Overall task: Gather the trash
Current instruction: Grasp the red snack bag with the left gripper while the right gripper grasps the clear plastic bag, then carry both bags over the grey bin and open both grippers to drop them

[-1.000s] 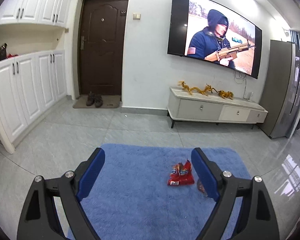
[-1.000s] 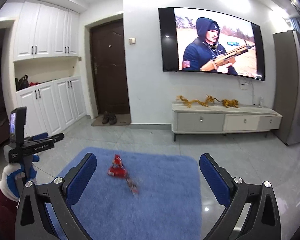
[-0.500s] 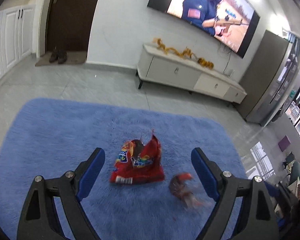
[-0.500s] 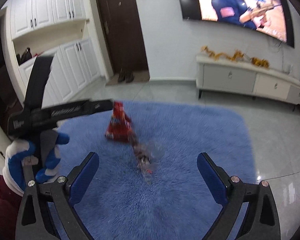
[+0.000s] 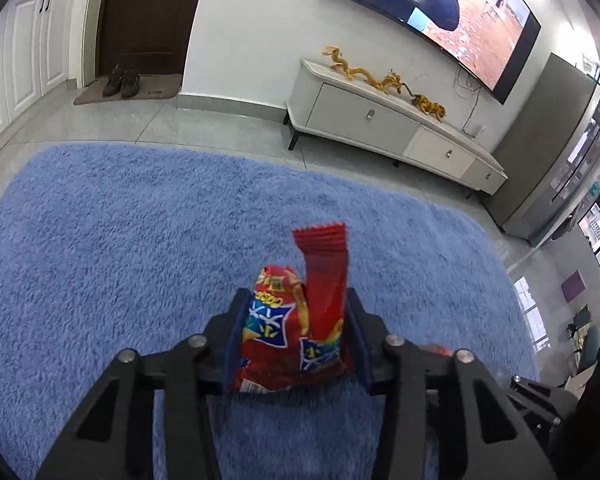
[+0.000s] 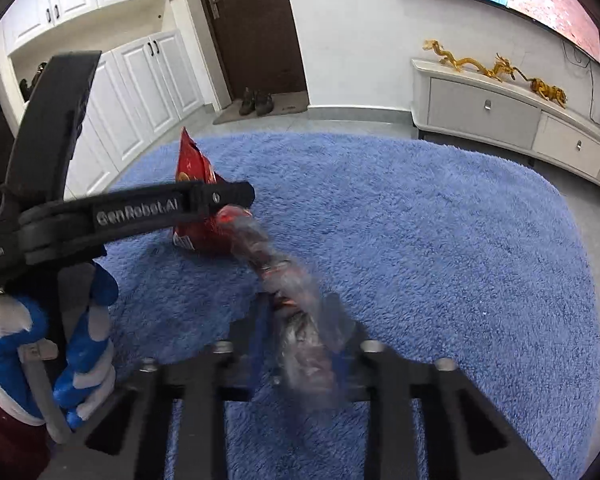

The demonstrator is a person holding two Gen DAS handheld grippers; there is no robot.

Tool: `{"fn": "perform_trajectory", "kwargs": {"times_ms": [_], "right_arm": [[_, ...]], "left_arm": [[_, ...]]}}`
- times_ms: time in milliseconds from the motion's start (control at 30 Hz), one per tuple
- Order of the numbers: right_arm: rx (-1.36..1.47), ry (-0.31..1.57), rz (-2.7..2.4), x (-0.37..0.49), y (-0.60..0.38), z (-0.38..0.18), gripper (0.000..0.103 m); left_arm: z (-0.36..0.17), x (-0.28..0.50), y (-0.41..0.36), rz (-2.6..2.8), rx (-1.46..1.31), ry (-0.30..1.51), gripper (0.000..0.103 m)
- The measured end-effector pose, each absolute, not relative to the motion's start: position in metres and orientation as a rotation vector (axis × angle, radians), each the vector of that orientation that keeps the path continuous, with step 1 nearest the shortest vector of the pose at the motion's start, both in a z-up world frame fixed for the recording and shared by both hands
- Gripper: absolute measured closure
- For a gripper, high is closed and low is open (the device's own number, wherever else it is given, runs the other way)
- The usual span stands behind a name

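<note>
Low over the blue rug (image 5: 140,220), left claw (image 5: 296,334) closing on the upright snack bag (image 5: 296,320), right claw (image 6: 300,344) pinching a twisted wrapper (image 6: 276,268) running straight ahead.

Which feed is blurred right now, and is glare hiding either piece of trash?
Right wrist view: the clear wrapper in the right claw is motion-smeared. Left wrist view: the red snack bag in the left claw is sharp. No glare on either; straight lines bow near the fisheye edges.
</note>
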State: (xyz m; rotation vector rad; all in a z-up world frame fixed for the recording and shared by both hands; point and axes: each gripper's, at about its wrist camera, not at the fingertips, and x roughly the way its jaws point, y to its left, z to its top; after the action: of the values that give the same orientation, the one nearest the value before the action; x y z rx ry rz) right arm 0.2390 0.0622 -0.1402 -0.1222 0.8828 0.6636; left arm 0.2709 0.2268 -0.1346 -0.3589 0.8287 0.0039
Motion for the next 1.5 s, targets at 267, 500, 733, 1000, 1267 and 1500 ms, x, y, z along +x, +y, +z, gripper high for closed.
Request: {"fn": "perform_trajectory", "kwargs": {"times_ms": [267,500,733,1000,1267,1500], "right_arm": [[-0.057,0.847,0.669,0.181,0.022,-0.106,0.088],[-0.007,0.779,0.647,0.109,-0.02,-0.053,0.088],[0.045,0.701,0.592,0.038,-0.072,-0.015,0.088],[0.088,0.62,0.441,-0.014,-0.148,0.005,0.088],[0.194,0.622,0.306,-0.017,-0.224,-0.007,0.088],[0.305,0.687,0.188,0.007,-0.288,-0.046,0.087]], "left_arm": [[-0.103,0.205,0.215,-0.001,-0.353,0.775,0.068],[-0.062,0.122,0.194,-0.081,-0.352,0.692,0.071],[-0.025,0.05,0.155,-0.213,-0.341,0.601,0.072],[0.008,0.02,0.099,-0.3,-0.304,0.551,0.072],[0.015,0.036,0.017,-0.448,-0.231,0.601,0.072],[-0.007,0.087,-0.078,-0.543,-0.118,0.714,0.072]]}}
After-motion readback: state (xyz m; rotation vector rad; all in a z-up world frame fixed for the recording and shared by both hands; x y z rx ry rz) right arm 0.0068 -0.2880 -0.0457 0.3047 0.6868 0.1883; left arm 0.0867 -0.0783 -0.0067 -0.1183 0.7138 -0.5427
